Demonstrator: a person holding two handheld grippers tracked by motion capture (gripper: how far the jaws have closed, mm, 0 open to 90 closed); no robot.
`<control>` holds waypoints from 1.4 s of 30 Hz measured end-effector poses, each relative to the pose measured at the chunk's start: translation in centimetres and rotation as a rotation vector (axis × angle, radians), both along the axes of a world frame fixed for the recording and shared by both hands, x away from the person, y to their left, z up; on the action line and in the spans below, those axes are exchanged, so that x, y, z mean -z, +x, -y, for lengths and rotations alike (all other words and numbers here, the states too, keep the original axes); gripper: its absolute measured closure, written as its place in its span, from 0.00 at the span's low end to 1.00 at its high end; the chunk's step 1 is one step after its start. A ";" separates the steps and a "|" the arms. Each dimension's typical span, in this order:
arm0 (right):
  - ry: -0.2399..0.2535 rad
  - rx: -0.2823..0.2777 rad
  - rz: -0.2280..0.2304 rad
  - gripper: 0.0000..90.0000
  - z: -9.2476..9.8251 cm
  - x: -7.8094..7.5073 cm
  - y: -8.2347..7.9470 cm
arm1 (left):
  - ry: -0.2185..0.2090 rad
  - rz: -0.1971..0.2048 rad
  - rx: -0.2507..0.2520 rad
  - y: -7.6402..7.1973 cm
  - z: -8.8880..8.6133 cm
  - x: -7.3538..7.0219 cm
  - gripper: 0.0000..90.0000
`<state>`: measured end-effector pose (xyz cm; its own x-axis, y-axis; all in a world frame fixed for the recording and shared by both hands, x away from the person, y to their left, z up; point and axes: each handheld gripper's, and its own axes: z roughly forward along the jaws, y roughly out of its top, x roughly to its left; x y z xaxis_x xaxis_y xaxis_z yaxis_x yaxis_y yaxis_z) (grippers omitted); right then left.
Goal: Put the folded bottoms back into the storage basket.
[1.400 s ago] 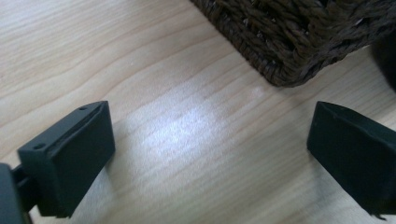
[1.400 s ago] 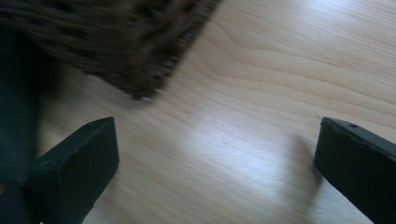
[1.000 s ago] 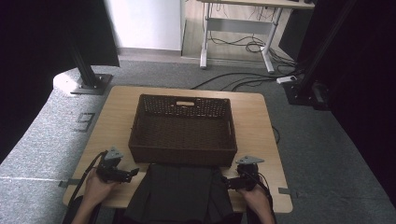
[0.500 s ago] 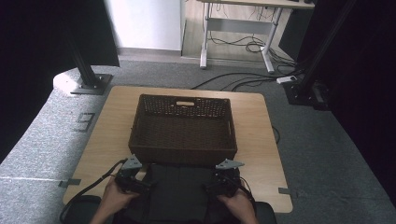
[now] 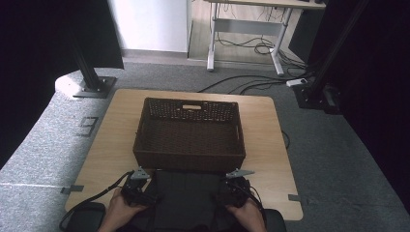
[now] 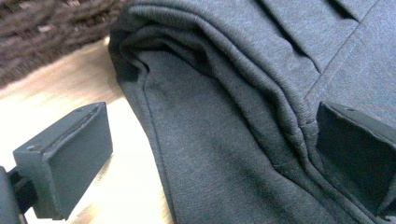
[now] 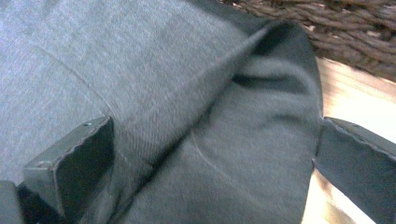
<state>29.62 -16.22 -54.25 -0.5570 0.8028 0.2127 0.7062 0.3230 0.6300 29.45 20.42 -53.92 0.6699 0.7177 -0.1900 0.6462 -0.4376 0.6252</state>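
A folded dark grey garment (image 5: 186,195) lies on the wooden table (image 5: 111,145) at its near edge, just in front of a dark brown woven basket (image 5: 189,133). My left gripper (image 5: 145,186) is at the garment's left edge and my right gripper (image 5: 229,188) at its right edge. In the left gripper view the garment's (image 6: 224,140) folded layers sit between the wide-apart jaws; the gripper (image 6: 215,158) is open. The right gripper (image 7: 215,168) is open too, its jaws straddling the folded corner of the garment (image 7: 224,140).
The basket (image 6: 42,23) stands empty in the middle of the table, close behind both grippers, and its weave (image 7: 336,23) shows close by. Bare tabletop lies to either side of the basket. Stand bases, a desk and cables sit on the carpet beyond.
Both hands have moved inward from the table's near corners to the garment's two side edges. The garment and basket have stayed put.
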 end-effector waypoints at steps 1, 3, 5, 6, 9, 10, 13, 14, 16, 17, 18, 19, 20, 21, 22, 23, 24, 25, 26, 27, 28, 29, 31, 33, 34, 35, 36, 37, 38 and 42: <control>0.001 -0.001 0.002 0.00 0.2 0.0 -0.1 | -0.004 -0.001 0.002 0.0 0.0 0.1 0.00; 0.002 -0.007 0.003 0.00 0.4 0.0 -0.3 | -0.003 0.002 0.006 -0.1 0.1 0.1 0.00; -0.003 -0.021 0.002 0.00 0.4 0.0 -0.3 | -0.005 0.003 0.012 -0.1 0.1 0.1 0.00; -0.007 -0.033 -0.005 0.00 0.4 0.0 -0.2 | -0.009 0.004 0.021 -0.2 0.1 0.1 0.01; 0.027 -0.101 -0.028 0.19 0.2 -0.4 -0.2 | -0.041 -0.002 0.064 -0.5 0.1 -0.1 0.15; 0.076 -0.136 -0.053 0.25 0.2 -0.5 -0.2 | -0.045 -0.004 0.066 -0.5 0.1 -0.1 0.18; 0.095 -0.171 -0.076 0.26 0.0 -0.5 -0.2 | -0.068 -0.026 0.092 -0.5 0.0 -0.2 0.26; 0.107 -0.181 -0.092 0.28 0.0 -0.5 -0.2 | -0.073 -0.030 0.097 -0.5 0.1 -0.2 0.28; 0.141 -0.193 -0.117 0.33 0.0 -0.5 0.1 | -0.092 -0.048 0.113 -0.5 0.1 -0.2 0.34; 0.158 -0.200 -0.131 0.35 -0.1 -0.4 0.2 | -0.100 -0.054 0.117 -0.5 0.2 -0.2 0.36; 0.174 -0.205 -0.145 0.38 -0.1 -0.4 0.3 | -0.106 -0.059 0.120 -0.4 0.2 -0.2 0.37; 0.187 -0.214 -0.154 0.39 -0.3 -0.3 0.5 | -0.115 -0.066 0.127 -0.4 0.2 -0.2 0.39; 0.197 -0.220 -0.163 0.39 -0.5 -0.3 0.6 | -0.122 -0.071 0.134 -0.3 0.3 -0.1 0.40; 0.203 -0.229 -0.169 0.39 -0.7 -0.3 0.7 | -0.123 -0.070 0.137 -0.3 0.4 -0.1 0.41; 0.206 -0.237 -0.174 0.39 -0.8 -0.2 0.8 | -0.121 -0.069 0.141 -0.3 0.6 -0.1 0.42; 0.208 -0.242 -0.180 0.39 -1.0 -0.3 0.9 | -0.117 -0.068 0.145 -0.3 0.7 -0.1 0.42; 0.209 -0.248 -0.185 0.40 -1.2 -0.3 1.0 | -0.115 -0.067 0.148 -0.2 0.8 -0.1 0.43; 0.219 -0.254 -0.191 0.40 -1.3 -0.2 1.1 | -0.114 -0.067 0.150 -0.2 0.9 -0.1 0.43; 0.238 -0.261 -0.203 0.41 -1.4 -0.1 1.2 | -0.116 -0.067 0.151 -0.1 0.9 -0.1 0.44; 0.258 -0.269 -0.212 0.43 -1.4 0.0 1.3 | -0.119 -0.066 0.152 -0.1 1.0 -0.1 0.45; 0.280 -0.277 -0.222 0.45 -1.5 0.2 1.4 | -0.121 -0.064 0.154 0.0 1.0 -0.1 0.45; 0.304 -0.284 -0.226 0.45 -1.6 0.4 1.5 | -0.125 -0.067 0.154 0.1 1.0 0.0 0.46; 0.333 -0.299 -0.234 0.45 -1.9 0.7 1.6 | -0.129 -0.066 0.154 0.2 1.1 0.0 0.46; 0.333 -0.309 -0.222 0.43 -2.6 0.7 1.5 | -0.132 -0.064 0.153 0.2 1.2 0.0 0.47; 0.335 -0.313 -0.214 0.43 -2.9 0.7 1.5 | -0.132 -0.062 0.153 0.3 1.2 0.0 0.47; 0.336 -0.316 -0.210 0.44 -3.2 0.7 1.5 | -0.134 -0.061 0.152 0.3 1.2 0.1 0.48; 0.328 -0.319 -0.203 0.47 -3.5 0.7 1.4 | -0.134 -0.060 0.150 0.3 1.2 0.1 0.48; 0.318 -0.320 -0.198 0.50 -3.6 0.7 1.4 | -0.136 -0.061 0.149 0.3 1.2 0.1 0.49; 0.316 -0.321 -0.197 0.54 -3.5 0.7 1.4 | -0.143 -0.067 0.151 0.3 1.1 0.1 0.52; 0.331 -0.322 -0.187 0.62 -3.2 0.8 0.9 | -0.170 -0.072 0.159 0.3 0.9 0.1 0.67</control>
<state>30.54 -13.04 -55.03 -0.6937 0.4689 0.5467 0.7140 0.3478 0.6076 29.74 19.48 -53.98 0.7521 0.5581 -0.3505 0.6232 -0.4296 0.6534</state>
